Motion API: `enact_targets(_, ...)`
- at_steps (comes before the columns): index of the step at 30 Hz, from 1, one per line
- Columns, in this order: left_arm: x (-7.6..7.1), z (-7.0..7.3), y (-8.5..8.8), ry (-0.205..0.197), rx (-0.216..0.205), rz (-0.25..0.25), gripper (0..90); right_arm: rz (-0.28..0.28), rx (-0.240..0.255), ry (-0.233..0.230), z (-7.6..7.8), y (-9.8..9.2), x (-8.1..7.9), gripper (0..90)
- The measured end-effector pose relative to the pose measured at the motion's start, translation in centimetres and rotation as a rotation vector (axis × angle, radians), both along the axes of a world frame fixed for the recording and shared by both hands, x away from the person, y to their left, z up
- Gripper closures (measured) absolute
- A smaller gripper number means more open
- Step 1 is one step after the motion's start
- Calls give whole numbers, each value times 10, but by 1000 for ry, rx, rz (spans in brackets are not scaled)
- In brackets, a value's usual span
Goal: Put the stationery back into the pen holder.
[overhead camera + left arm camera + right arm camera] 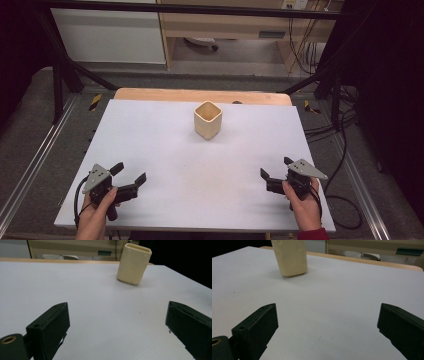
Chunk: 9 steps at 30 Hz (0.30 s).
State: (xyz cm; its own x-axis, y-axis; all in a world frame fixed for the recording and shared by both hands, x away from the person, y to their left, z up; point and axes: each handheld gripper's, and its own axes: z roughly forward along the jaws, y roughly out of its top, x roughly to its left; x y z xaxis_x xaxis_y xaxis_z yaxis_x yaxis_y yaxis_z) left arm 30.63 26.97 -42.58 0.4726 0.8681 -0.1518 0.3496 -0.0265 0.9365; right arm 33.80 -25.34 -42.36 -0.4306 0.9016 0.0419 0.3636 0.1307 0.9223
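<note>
High view: cream cup (208, 120) upright toward the far middle of the white surface (165, 150), well apart from both tongs. Left tongs (131, 176) and right tongs (275, 169) near the cup-facing front edge, spread wide, empty, likely readied for a reach.

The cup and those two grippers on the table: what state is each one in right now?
Cup: upright, open at the top, standing alone on the far middle of the white table, touched by nothing.
Left gripper: open, holding nothing, near the table's front left corner.
Right gripper: open, holding nothing, near the front right corner.
</note>
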Motion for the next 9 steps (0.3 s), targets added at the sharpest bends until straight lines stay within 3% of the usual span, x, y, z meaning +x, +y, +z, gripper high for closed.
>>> enact_targets(4,-8,-3,-6,4,6,-20,65,-9,-33,72,-7,2,3,39)
enact_targets(7,-8,-2,-11,-5,21,-25,63,-3,-93,159,-18,5,6,41)
enact_targets(9,-7,-2,-11,-5,20,-28,68,1,-143,184,-23,8,8,52)
